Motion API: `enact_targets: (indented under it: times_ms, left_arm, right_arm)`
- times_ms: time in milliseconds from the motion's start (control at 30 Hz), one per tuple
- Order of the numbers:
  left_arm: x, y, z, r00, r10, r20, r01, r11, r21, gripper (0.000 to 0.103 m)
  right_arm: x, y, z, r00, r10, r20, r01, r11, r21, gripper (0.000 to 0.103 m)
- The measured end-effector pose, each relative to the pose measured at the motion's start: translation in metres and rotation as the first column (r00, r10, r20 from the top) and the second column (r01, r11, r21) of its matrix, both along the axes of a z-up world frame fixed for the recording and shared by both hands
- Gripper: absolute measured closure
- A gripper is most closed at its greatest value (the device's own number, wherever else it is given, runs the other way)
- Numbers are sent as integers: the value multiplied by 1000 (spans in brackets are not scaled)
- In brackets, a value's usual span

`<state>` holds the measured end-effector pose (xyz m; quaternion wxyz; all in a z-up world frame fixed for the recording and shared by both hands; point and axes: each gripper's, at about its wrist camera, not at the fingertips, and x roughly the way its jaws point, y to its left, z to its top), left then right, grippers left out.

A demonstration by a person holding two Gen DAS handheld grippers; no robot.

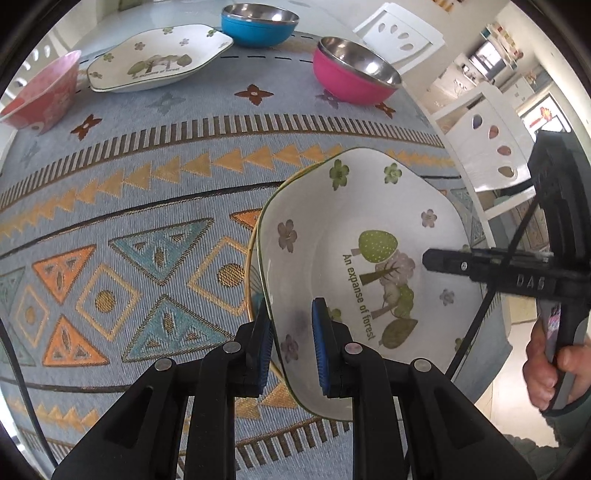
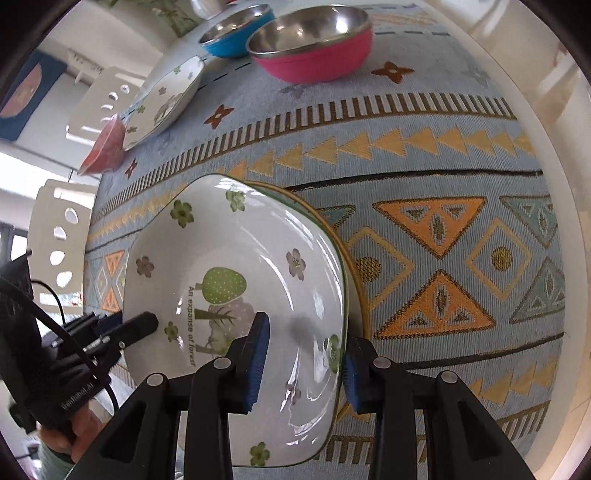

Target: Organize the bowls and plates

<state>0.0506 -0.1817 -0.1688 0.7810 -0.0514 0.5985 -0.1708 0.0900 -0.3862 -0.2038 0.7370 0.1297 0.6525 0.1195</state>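
Note:
A white plate with a forest picture [image 1: 369, 236] [image 2: 236, 236] sits stacked on a yellow-rimmed plate [image 1: 250, 258] [image 2: 364, 295] on the patterned cloth. My left gripper [image 1: 292, 350] is shut on its near rim, one blue pad inside and one outside. My right gripper [image 2: 304, 367] clamps the opposite rim the same way, held wider. Each gripper shows in the other's view: the right gripper [image 1: 443, 262] with a hand [image 1: 546, 369] on its handle, and the left gripper [image 2: 140, 326]. I cannot tell whether the lower plate's rim is also gripped.
Further back stand a second forest plate [image 1: 159, 59] [image 2: 166, 99], a blue steel bowl [image 1: 258, 24] [image 2: 236, 33], a pink steel bowl [image 1: 354, 74] [image 2: 314, 44] and a red patterned bowl [image 1: 40, 96] [image 2: 105, 144]. White chairs [image 1: 487, 147] [image 2: 55, 236] flank the table.

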Motion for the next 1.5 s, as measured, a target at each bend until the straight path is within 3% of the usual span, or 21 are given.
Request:
enact_targets:
  times_ms: [100, 233, 633, 867, 1100, 1233, 1500]
  left_arm:
    - [1, -2, 1, 999, -33, -14, 33, 999, 17, 84]
    - [4, -13, 5, 993, -113, -15, 114, 988, 100, 84]
    - [9, -3, 13, 986, -165, 0, 164, 979, 121, 80]
    - [4, -5, 12, 977, -214, 19, 212, 973, 96, 75]
    - [17, 52, 36, 990, -108, 88, 108, 994, 15, 75]
    - [29, 84, 52, 989, -32, 145, 26, 999, 44, 74]
    - [52, 131, 64, 980, 65, 188, -77, 995, 57, 72]
  right_arm:
    - [1, -2, 1, 999, -32, -24, 32, 999, 10, 68]
    - [4, -2, 3, 998, -54, -36, 54, 999, -5, 68]
    - [11, 2, 8, 994, -102, -27, 101, 994, -47, 66]
    - [12, -4, 34, 984, -167, 61, 170, 985, -44, 66]
    - [19, 41, 58, 977, -125, 174, 129, 992, -14, 66]
    - [29, 76, 63, 974, -87, 211, 91, 996, -10, 66]
    - [53, 137, 70, 966, 15, 259, 11, 995, -97, 65]
